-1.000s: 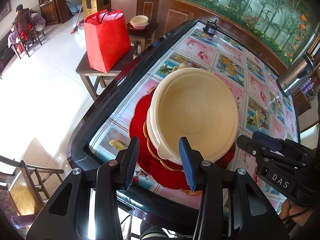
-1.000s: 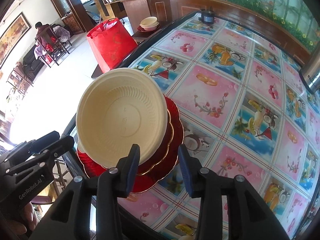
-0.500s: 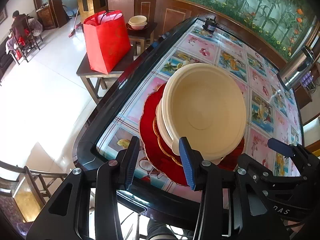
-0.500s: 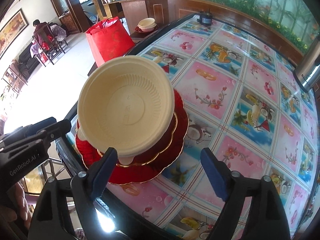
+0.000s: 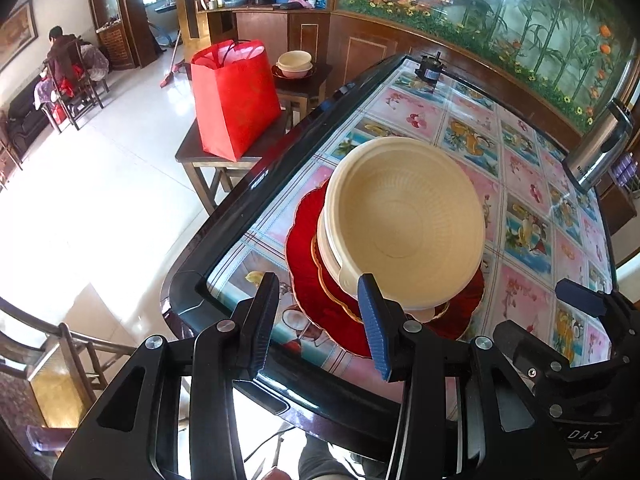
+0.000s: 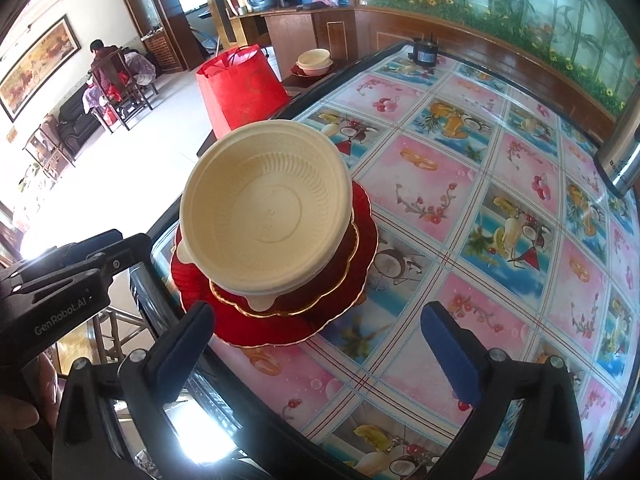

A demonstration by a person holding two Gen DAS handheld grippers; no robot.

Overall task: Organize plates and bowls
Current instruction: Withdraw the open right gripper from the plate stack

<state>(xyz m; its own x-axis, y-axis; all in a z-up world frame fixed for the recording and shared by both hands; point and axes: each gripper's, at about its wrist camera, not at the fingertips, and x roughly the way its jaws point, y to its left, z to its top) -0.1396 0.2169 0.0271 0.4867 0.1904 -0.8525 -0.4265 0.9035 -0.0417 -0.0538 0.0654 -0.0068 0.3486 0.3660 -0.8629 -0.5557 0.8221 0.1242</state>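
Cream bowls (image 5: 404, 224) are nested on stacked red gold-rimmed plates (image 5: 308, 280) near the table's front-left corner; the bowls also show in the right wrist view (image 6: 264, 208), on the plates (image 6: 360, 248). My left gripper (image 5: 320, 320) is open and empty, just short of the stack's near left side. My right gripper (image 6: 324, 344) is wide open and empty, pulled back from the stack's near edge.
The table (image 6: 500, 184) has a fruit-print cloth under glass and a dark rim. A red bag (image 5: 236, 100) stands on a side table to the left. A second bowl set (image 5: 294, 65) lies behind it. A steel kettle (image 5: 600, 148) stands at the right edge.
My right gripper opened wide, let go of the stack and drew back. My left gripper also pulled back a little. The stack stays on the table.
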